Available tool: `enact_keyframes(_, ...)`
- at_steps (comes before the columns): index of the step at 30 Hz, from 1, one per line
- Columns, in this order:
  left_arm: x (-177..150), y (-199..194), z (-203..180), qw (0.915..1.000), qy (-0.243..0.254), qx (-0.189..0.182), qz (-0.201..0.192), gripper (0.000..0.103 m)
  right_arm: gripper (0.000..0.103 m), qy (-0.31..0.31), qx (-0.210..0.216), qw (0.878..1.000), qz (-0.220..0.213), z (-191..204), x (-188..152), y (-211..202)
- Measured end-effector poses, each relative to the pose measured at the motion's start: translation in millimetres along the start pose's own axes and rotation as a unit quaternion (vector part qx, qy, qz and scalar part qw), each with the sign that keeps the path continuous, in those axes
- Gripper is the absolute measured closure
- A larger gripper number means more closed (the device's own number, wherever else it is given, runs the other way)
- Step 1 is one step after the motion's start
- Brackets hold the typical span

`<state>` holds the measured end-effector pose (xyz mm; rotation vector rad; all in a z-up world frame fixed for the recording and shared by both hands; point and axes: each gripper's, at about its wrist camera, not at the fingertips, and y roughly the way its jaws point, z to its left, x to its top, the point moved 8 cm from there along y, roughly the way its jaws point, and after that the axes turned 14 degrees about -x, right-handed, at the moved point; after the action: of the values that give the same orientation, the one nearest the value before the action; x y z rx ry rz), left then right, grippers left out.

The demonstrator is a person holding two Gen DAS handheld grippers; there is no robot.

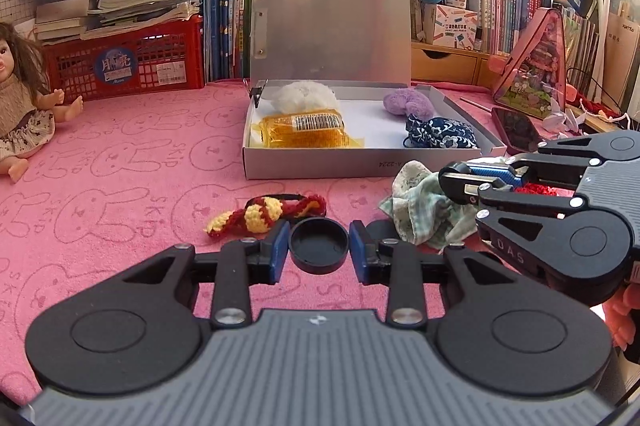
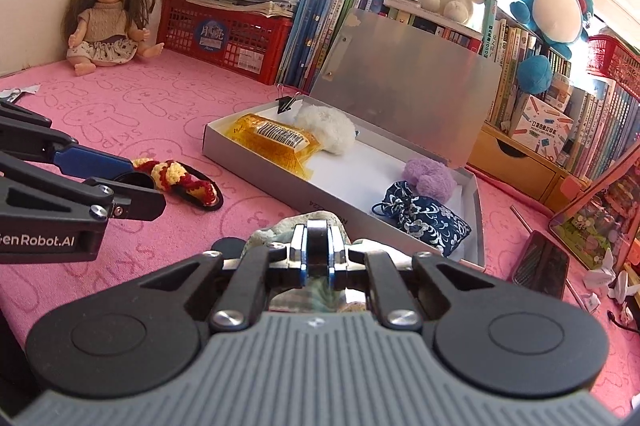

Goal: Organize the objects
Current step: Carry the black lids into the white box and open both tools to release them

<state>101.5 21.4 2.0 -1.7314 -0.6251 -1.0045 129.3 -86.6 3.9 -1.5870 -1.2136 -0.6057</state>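
My left gripper (image 1: 319, 246) is shut on a round black cap (image 1: 319, 246), held just above the pink mat; in the right wrist view this gripper (image 2: 142, 184) enters from the left. My right gripper (image 2: 319, 254) is shut, its tips right over a crumpled pale green-and-white cloth (image 2: 316, 218); I cannot see whether a fold is pinched. From the left wrist view that gripper (image 1: 460, 186) lies over the cloth (image 1: 420, 210). A red-and-yellow crocheted hair tie (image 1: 260, 214) lies on the mat. Behind stands an open grey box (image 1: 320, 166) holding a yellow packet (image 1: 304, 132), white puff (image 1: 306, 94), purple puff (image 1: 408, 102) and blue patterned pouch (image 1: 440, 134).
A doll (image 1: 20, 98) sits at the far left beside a red crate (image 1: 128, 62) stacked with books. Rows of books and plush toys line the back. A phone (image 1: 516, 130) and a pink triangular case (image 1: 536, 74) lie right of the box.
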Motion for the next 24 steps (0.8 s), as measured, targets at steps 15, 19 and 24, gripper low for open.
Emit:
enact_keyframes(15,87,67,7,0.9989,0.031,-0.019,-0.031,0.065,0.091,0.152,0.008,0.986,0.069,-74,32,65)
enact_keyframes(19,114,99,24,0.999,0.03,-0.003,-0.034,0.065,0.091,0.203,0.033,0.974,0.095,-90,46,98)
enact_keyframes(24,142,134,46,0.9993,0.012,0.015,-0.031,0.065,0.091,0.256,0.073,0.957,0.115,-96,60,138)
